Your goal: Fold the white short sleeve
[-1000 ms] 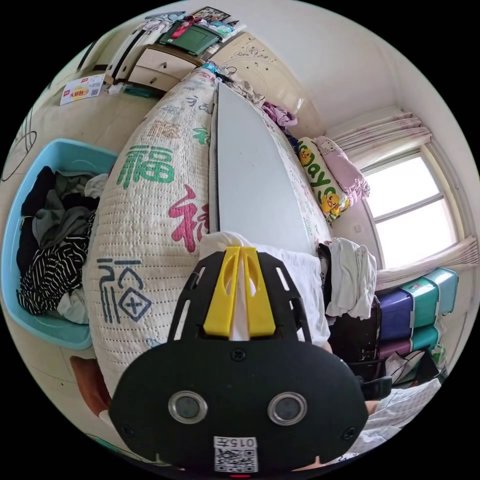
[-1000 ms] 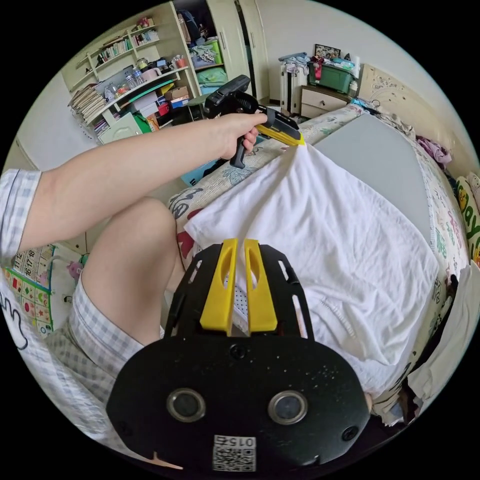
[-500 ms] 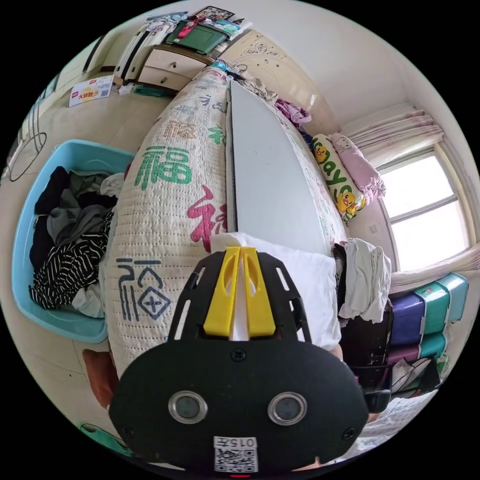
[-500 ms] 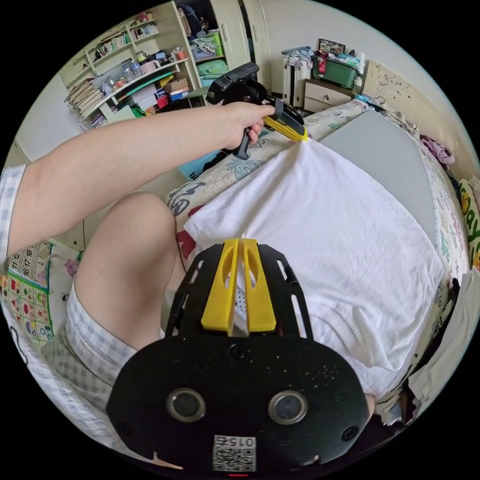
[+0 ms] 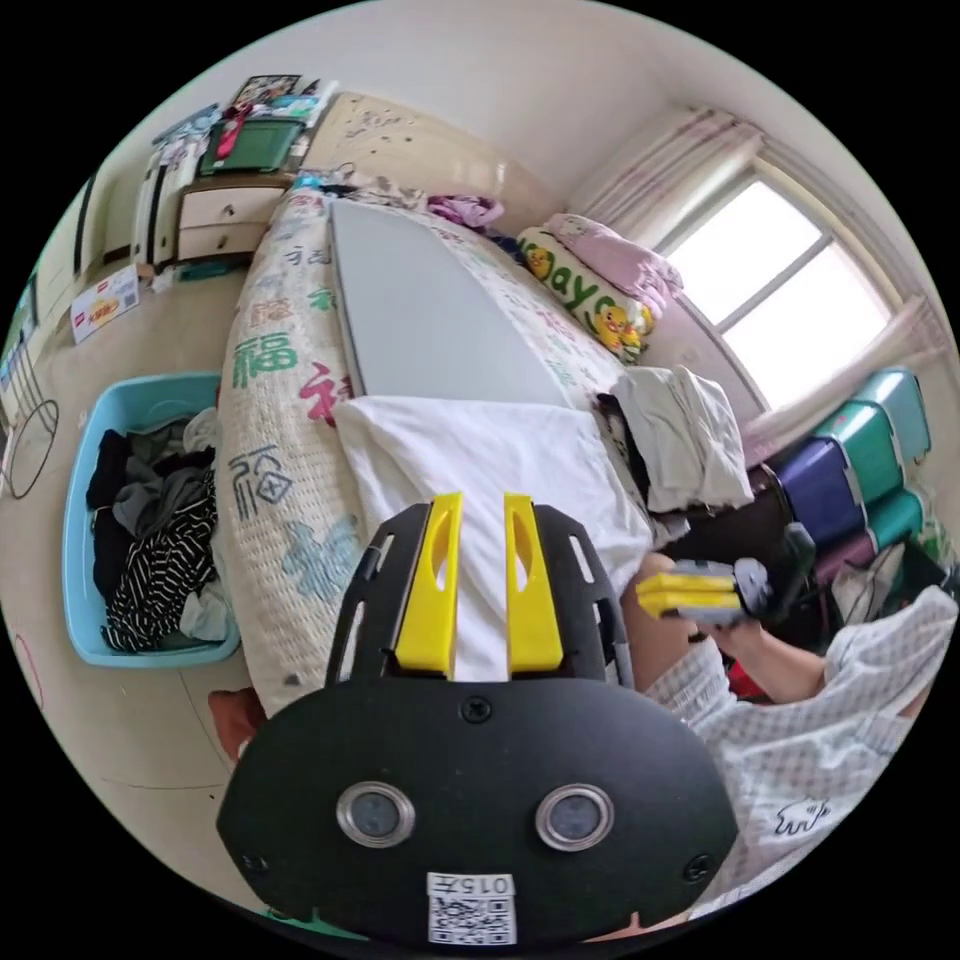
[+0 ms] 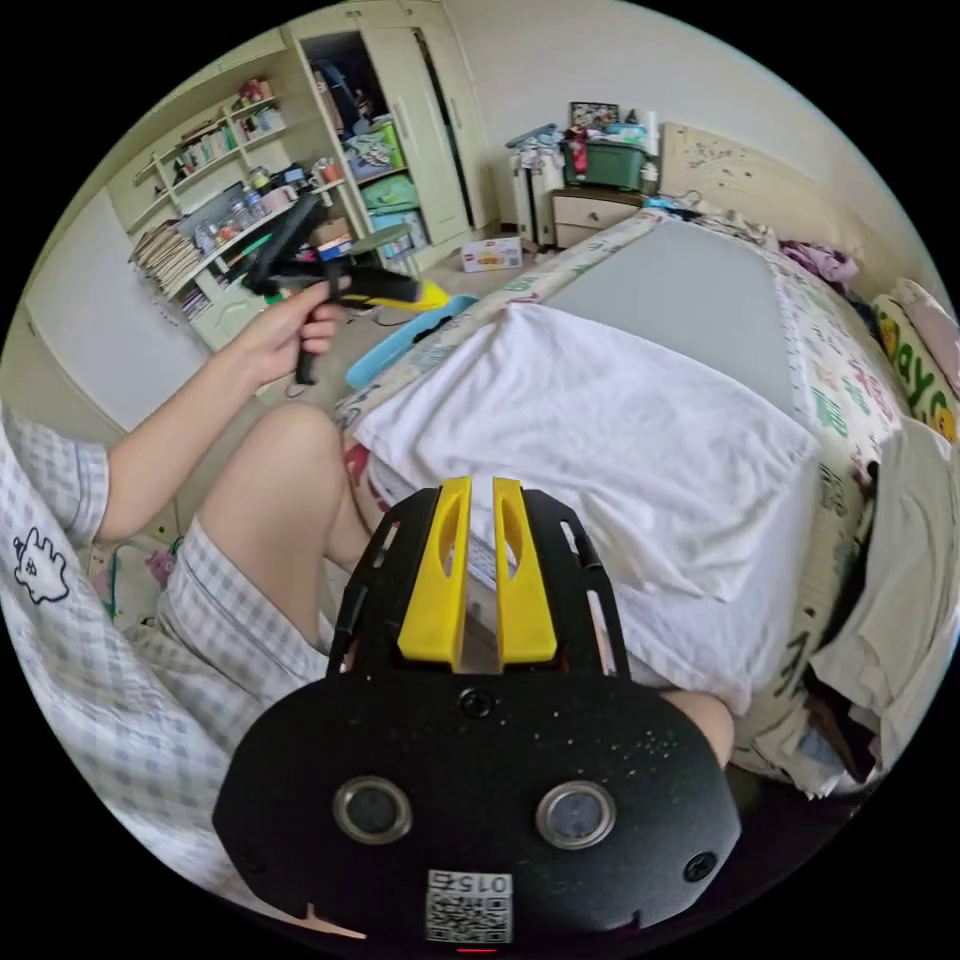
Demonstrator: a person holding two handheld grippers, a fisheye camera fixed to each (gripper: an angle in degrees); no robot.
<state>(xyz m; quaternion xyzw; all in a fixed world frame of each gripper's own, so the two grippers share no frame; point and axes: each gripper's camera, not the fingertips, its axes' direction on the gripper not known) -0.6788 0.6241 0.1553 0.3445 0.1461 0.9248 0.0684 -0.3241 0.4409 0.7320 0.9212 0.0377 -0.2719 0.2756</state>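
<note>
White short sleeve (image 6: 610, 440) lies folded flat on the near end of the bed (image 5: 290, 480), its far edge resting against the grey board (image 6: 690, 300) laid along the mattress, its near edge drooping over the bed's side toward my knee (image 6: 290, 470).

My left arm is bent and held off to the side of the bed, the hand (image 6: 285, 335) wrapped round the handle, so my left gripper (image 6: 425, 295) points roughly level over the floor beside the bed, well apart from the shirt. In the left gripper view its yellow jaws (image 5: 480, 510) stand parted with a clear gap, nothing between them, the white cloth (image 5: 480, 470) showing beyond them.

My right gripper (image 6: 470, 495) hangs just off the bed's near edge, above my lap; its jaws are a narrow slit apart and grip nothing, the shirt lying just past their tips. In the left gripper view this right gripper (image 5: 670, 595) appears held in my hand beside my checked sleeve (image 5: 850, 680), jaws nearly together, close to the shirt's corner without touching it.

A pile of pale clothes (image 5: 685, 440) sits at the bed's far side of the shirt, and a blue basket (image 5: 90, 420) of dark laundry stands on the floor beside the bed.
</note>
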